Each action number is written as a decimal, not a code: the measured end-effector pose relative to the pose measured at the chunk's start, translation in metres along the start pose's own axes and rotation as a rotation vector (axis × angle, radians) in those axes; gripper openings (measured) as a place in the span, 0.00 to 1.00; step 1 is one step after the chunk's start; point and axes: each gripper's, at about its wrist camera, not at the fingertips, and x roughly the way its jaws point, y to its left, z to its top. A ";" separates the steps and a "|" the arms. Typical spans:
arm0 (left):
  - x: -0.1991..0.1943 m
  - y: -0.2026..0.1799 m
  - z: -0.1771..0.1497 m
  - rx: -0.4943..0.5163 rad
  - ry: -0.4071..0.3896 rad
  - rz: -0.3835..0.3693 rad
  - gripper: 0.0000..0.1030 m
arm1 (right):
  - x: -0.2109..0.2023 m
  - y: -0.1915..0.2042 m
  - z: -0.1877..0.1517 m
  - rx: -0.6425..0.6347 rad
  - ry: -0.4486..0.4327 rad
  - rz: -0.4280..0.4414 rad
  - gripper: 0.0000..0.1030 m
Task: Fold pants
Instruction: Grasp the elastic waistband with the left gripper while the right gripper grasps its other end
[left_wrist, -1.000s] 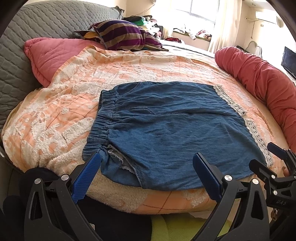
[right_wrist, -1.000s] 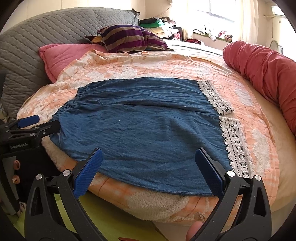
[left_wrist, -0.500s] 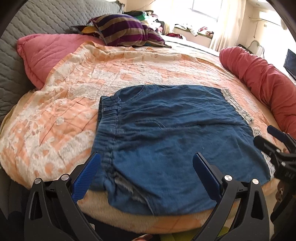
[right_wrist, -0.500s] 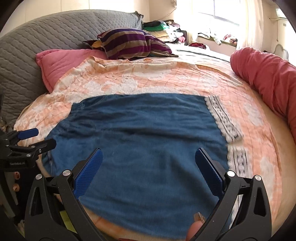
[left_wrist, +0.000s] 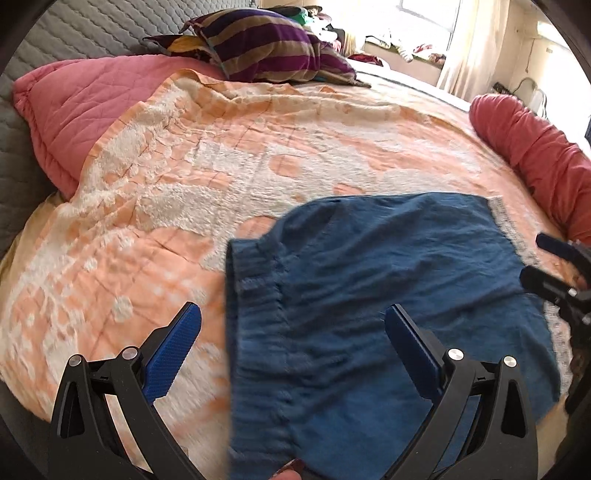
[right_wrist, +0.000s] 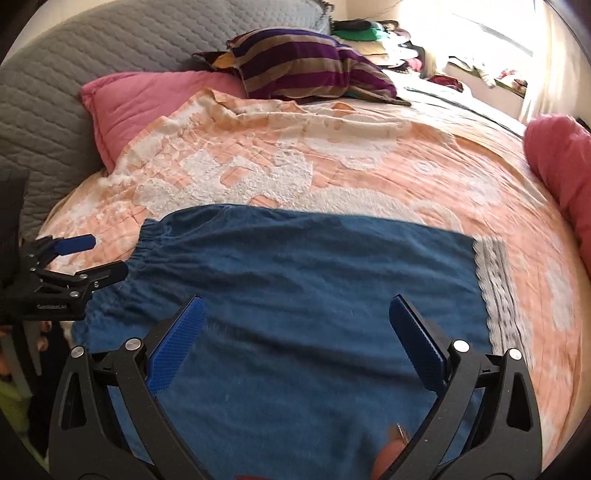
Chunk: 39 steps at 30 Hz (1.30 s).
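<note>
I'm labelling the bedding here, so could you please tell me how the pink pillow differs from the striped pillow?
The pink pillow is one plain quilted colour; the striped pillow has purple and tan bands. The pink pillow is partly tucked under the orange blanket, while the striped pillow lies on top, beyond the blanket's far edge. The pink pillow sits further left. Both lie at the head of the bed by the grey headboard.

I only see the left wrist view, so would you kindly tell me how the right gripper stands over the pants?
Observer: The right gripper is open, both fingers spread over the pants, holding nothing.
Operator: And my left gripper, seen from the side?
Observer: The left gripper is open beside the waistband; blanket shows between its fingers.
Operator: How does the hem lie?
Observer: The lace hem lies flat on the blanket, one straight strip.
</note>
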 end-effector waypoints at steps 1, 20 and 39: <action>0.004 0.004 0.003 -0.003 0.006 0.006 0.96 | 0.006 0.002 0.004 -0.013 0.007 0.001 0.92; 0.090 0.048 0.042 -0.002 0.115 0.025 0.96 | 0.116 0.009 0.068 -0.264 0.095 -0.021 0.92; 0.079 0.037 0.043 0.045 0.002 -0.109 0.33 | 0.180 0.046 0.082 -0.528 0.192 0.068 0.92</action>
